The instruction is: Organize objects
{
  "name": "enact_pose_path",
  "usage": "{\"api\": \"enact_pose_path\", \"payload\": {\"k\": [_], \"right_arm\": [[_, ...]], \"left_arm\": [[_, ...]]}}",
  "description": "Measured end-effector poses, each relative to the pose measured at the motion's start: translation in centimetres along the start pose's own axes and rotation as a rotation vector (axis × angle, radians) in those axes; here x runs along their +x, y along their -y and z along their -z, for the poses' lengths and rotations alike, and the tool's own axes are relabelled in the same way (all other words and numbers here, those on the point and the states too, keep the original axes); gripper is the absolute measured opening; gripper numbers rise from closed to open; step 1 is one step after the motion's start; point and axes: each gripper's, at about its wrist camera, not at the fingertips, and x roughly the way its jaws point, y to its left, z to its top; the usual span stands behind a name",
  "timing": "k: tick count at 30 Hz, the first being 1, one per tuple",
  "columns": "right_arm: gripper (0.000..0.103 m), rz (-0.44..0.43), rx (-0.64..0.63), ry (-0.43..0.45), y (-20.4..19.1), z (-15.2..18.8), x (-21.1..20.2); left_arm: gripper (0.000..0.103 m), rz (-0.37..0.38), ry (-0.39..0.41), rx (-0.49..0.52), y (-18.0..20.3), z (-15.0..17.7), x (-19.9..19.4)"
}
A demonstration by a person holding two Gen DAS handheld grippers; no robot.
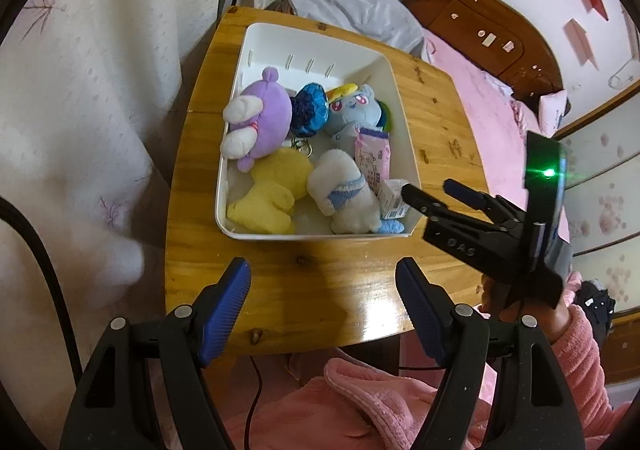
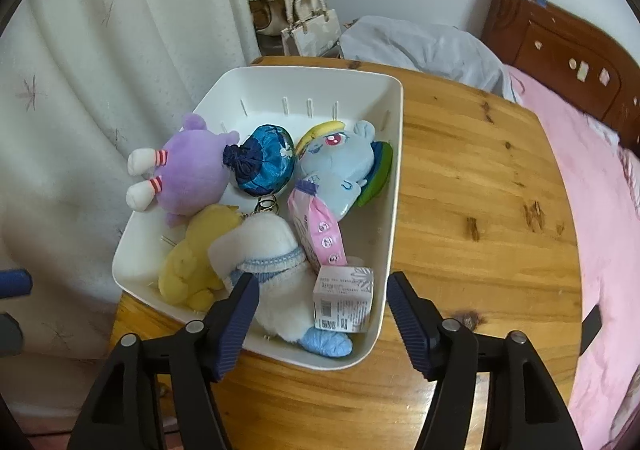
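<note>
1. Already the toys, pink packet and small box (image 2: pixel 344 298) sit inside the white bin (image 2: pixel 394 170)
2. Both my left gripper (image 1: pixel 322 302) and right gripper (image 2: pixel 320 314) are spread, empty
3. Table (image 2: pixel 480 210) looks bare; little left

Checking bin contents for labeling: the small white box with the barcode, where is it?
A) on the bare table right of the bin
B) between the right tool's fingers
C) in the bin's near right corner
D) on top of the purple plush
C: the small white box sits inside the white bin at its near right corner, against the white plush, with the right tool open above it and nothing gripped.
</note>
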Motion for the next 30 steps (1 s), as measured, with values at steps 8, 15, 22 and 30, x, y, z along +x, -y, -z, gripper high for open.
{"api": "enact_pose_path", "payload": {"k": [8,15,22,30], "right_arm": [[0.080,-0.055,0.081,-0.050,3.8,2.9,-1.0],[0.084,-0.021,0.116,-0.138,8.8,6.0,-3.0],[0.103,-0.016,0.139,-0.183,12.7,8.5,-7.4],[0.103,-0.042,0.226,-0.111,16.3,8.2,-13.9]], "left_arm": [[0.078,-0.068,-0.010,-0.054,3.4,1.6,1.8],[0.078,-0.143,0.042,-0.106,8.2,3.1,2.5],[0.078,-0.227,0.108,-0.018,14.2,3.2,1.5],[0.086,-0.256,0.222,0.028,18.7,3.0,-0.8]]}}
